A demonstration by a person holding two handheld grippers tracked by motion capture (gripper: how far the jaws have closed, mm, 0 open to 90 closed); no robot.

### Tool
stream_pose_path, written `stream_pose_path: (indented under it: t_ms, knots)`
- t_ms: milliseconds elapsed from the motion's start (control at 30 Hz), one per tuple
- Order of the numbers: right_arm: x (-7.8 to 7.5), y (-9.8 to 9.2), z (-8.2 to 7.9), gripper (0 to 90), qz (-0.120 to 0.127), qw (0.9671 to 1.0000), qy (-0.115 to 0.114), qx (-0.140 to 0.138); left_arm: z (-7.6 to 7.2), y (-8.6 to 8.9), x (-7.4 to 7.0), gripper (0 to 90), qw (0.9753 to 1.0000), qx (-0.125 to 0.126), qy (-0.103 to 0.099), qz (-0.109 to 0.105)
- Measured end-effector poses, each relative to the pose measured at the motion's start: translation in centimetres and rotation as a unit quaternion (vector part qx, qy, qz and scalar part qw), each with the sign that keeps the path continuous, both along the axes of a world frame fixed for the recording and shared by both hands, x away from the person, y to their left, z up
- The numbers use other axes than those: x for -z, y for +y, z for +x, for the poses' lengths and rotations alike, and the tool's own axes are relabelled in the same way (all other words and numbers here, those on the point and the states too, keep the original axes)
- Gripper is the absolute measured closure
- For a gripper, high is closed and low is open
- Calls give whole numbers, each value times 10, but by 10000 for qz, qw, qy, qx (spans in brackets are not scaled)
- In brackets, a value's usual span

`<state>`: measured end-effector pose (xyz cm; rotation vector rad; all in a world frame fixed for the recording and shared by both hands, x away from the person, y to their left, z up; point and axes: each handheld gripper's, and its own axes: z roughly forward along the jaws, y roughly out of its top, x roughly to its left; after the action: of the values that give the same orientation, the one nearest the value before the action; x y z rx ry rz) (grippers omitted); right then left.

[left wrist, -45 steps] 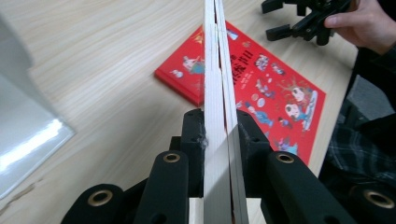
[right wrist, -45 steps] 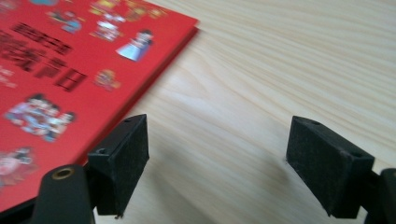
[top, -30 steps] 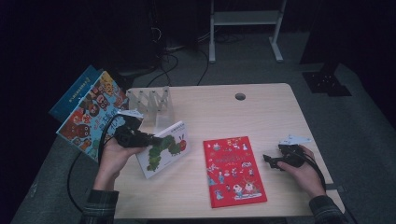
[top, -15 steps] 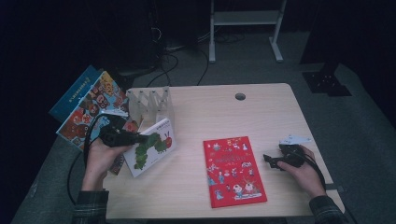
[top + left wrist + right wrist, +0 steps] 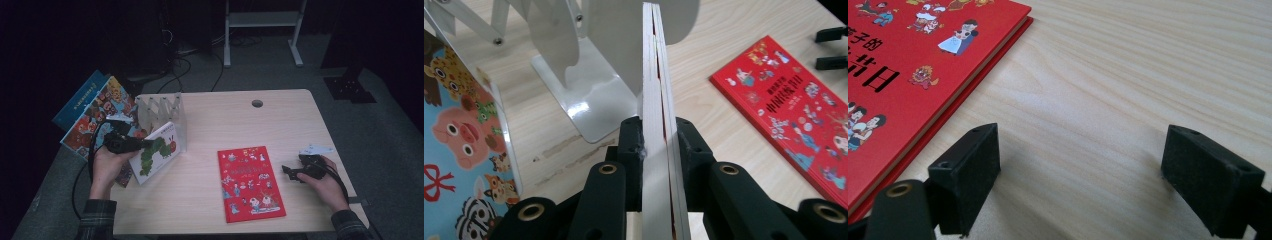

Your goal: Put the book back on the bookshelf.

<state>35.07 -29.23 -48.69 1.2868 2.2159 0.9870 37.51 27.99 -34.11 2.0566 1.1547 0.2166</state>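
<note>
Left gripper [image 5: 131, 144] clamped on the caterpillar book [image 5: 156, 157], fingers [image 5: 634, 145] pressed against both covers near the lower edge of its spine side, seen edge-on in the left gripper view. Held tilted above the counter [image 5: 210, 125] near the left edge, just in front of the white accordion book rack [image 5: 162, 107] standing at the back left corner. Top of the book close beside the rack's nearest divider [image 5: 574, 45]; contact between them impossible to judge. Leaning off the counter's left edge, behind the rack: 2 more picture books, an animal-face book [image 5: 97, 117] and a blue book [image 5: 80, 100] behind it.

Right gripper [image 5: 295, 172] resting low near the right edge of the counter, fingers [image 5: 968, 177] spread wide with bare wood between them, gripping nothing. Just to its left, flat on the counter toward the front edge: a red book [image 5: 250, 182], cover up, apart from the fingers. Small round hole [image 5: 257, 103] near the back edge of the counter.
</note>
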Motion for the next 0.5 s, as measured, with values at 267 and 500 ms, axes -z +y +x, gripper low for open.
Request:
stream_pose_path:
  t_ms: [267,500]
  knots:
    - [0,0,0,150,0,10000,-1,0,15,-9,8,763,9998,-160,-121,29]
    - [0,0,0,150,2,10000,0,1,29,-21,14,763,9993,-275,-241,-1]
